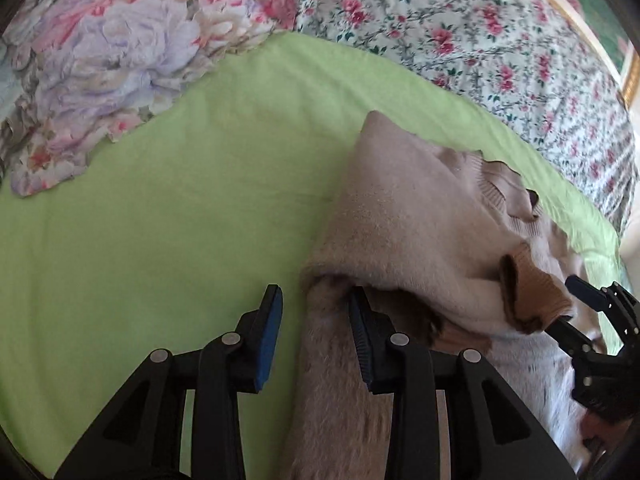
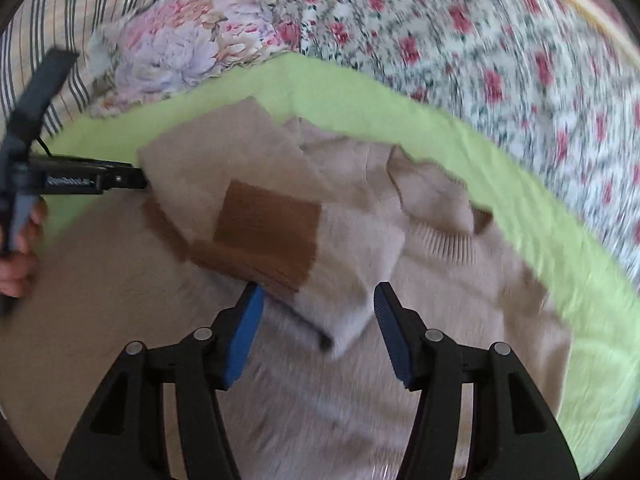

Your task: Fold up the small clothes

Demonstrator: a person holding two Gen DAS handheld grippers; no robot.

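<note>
So there's a fuzzy beige sweater (image 2: 460, 280) spread out on a lime green sheet (image 1: 160, 220), and I'll use the sweater as my reference for everything. It has a brown cuff (image 2: 268, 232) on a sleeve that's folded in over the body, lying about in the middle of the garment in the right wrist view. The ribbed neckline (image 2: 444, 240) sits just beside that folded sleeve, on the side toward the pillows.

The left gripper (image 1: 316, 320) is at the sweater's edge, where the sleeve folds over. Its jaws stand partly apart; one blue pad (image 1: 270, 336) hangs over the bare sheet just off the sweater, the other finger is tucked in under the folded layer. The edge of the knit runs between them, but the pads aren't pressing on it as far as I can see, so not a grip.

The right gripper (image 2: 318, 320) hovers over the sweater's body, jaws wide apart, with the tip of the folded sleeve lying between them and untouched by either pad. In its view, the left gripper (image 2: 120, 178) pokes at the sweater's far left edge, with a hand (image 2: 20, 256) behind it.

Beyond the sweater, past the sheet: a big pastel floral pillow (image 1: 112, 72) and a small-rose bedspread (image 1: 460, 40). Things are a bit motion blurred.
</note>
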